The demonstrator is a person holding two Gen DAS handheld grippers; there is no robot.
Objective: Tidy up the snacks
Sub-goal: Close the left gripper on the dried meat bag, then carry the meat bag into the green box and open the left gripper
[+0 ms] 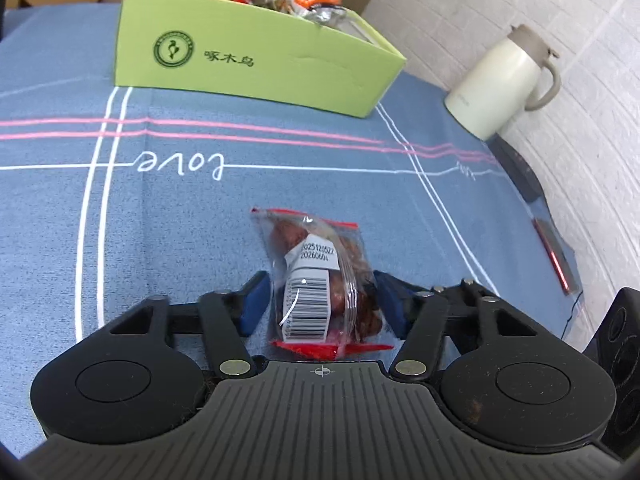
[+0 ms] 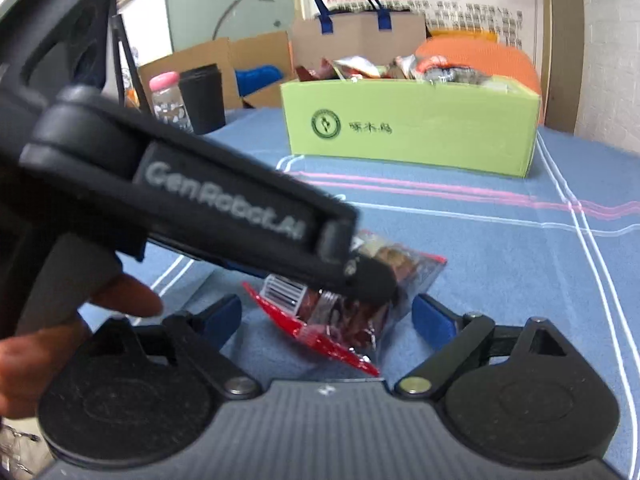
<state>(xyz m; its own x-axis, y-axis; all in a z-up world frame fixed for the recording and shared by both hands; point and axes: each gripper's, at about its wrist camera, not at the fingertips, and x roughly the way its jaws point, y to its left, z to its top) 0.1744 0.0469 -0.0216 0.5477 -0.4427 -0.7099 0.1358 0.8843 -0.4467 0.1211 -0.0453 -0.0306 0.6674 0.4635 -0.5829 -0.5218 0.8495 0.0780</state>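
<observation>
Snack packet [image 1: 320, 284], clear w/ red seams and barcode label, is seen lying on the blue-clothed counter [image 1: 168, 216], between both sets of jaws. Left gripper [image 1: 318, 304]: released, pads just beside packet, not pressing. Right gripper [image 2: 328, 320]: spread wide, packet loose between. Green box [image 1: 248, 60] of snacks is set farther back; white jug [image 1: 500, 84] near wall.

Both mounted just behind their tongs, tilted down and close over the desk [image 1: 200, 208], sharing the snack packet [image 1: 320, 280] between the fingers and the green box [image 2: 408, 128] farther ahead.
</observation>
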